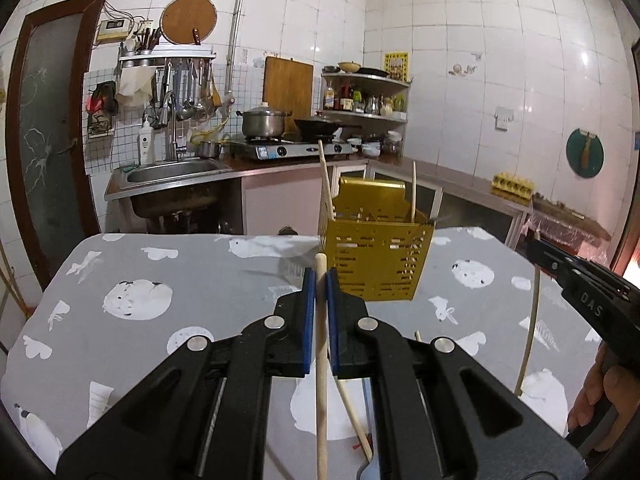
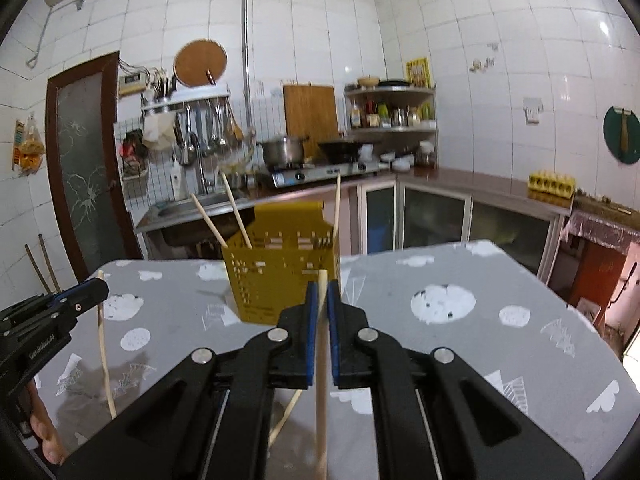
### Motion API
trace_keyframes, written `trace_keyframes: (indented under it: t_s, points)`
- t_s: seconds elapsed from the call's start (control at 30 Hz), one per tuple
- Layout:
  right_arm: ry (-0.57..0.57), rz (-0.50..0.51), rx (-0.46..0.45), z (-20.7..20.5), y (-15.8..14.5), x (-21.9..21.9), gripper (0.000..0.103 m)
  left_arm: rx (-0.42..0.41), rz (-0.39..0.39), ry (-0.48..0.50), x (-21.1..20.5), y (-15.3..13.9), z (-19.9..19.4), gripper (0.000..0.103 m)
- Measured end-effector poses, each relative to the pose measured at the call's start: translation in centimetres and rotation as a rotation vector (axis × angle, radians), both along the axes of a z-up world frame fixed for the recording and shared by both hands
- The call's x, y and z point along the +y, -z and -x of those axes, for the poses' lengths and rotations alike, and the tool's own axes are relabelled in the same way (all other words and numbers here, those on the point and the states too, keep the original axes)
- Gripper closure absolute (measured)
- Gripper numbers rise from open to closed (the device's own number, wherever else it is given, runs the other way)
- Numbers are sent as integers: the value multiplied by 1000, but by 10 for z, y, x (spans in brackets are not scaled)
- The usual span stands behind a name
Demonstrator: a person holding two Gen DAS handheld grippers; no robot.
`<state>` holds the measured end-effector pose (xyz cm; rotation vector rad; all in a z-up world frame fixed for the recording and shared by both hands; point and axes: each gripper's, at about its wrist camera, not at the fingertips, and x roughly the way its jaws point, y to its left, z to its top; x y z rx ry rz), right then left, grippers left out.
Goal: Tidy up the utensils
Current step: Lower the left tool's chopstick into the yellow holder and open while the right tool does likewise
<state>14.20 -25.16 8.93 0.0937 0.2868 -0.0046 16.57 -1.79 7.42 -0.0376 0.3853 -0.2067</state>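
Two claws, each clenched on one round wooden chopstick, face a yellow caddy across a table.

In the left wrist view, the left claw [image 1: 319, 280] pinches a pale chopstick [image 1: 321, 380] between its flat blue pads; the stick stands nearly upright, its blunt tip just above the pads and its shaft running down out of view. A second stick [image 1: 352, 416] lies slanted on the cloth below, near a pale blue spoon-like end at the bottom edge. The caddy [image 1: 374, 258], a boxy perforated plastic holder with slotted walls and a tall back flap, stands on the grey cloth [image 1: 140, 320] printed with white shapes, just beyond the pads; two sticks [image 1: 326, 184] lean out of it. At the right edge, the right claw [image 1: 560, 266] grips a thin stick hanging down.

In the right wrist view, the right claw [image 2: 322, 298] clamps its own stick [image 2: 321, 400] upright in front of the caddy [image 2: 276, 280], where three sticks now show. At left, the left claw [image 2: 86, 292] holds its stick [image 2: 105, 360] vertical over the cloth [image 2: 500, 360], a hand [image 2: 44, 436] below it.
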Motion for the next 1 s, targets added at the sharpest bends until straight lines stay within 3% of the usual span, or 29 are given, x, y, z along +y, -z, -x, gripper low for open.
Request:
trace_keyframes:
  t_s: [0.47,1.0]
  points:
    - [23,-3,-115,-8,-38,-10,97,-124,68,1,10,-39,-18,98]
    - [33,25,-253,-73,-148,-14,97,-327,72,39,-34,-145,-86,98]
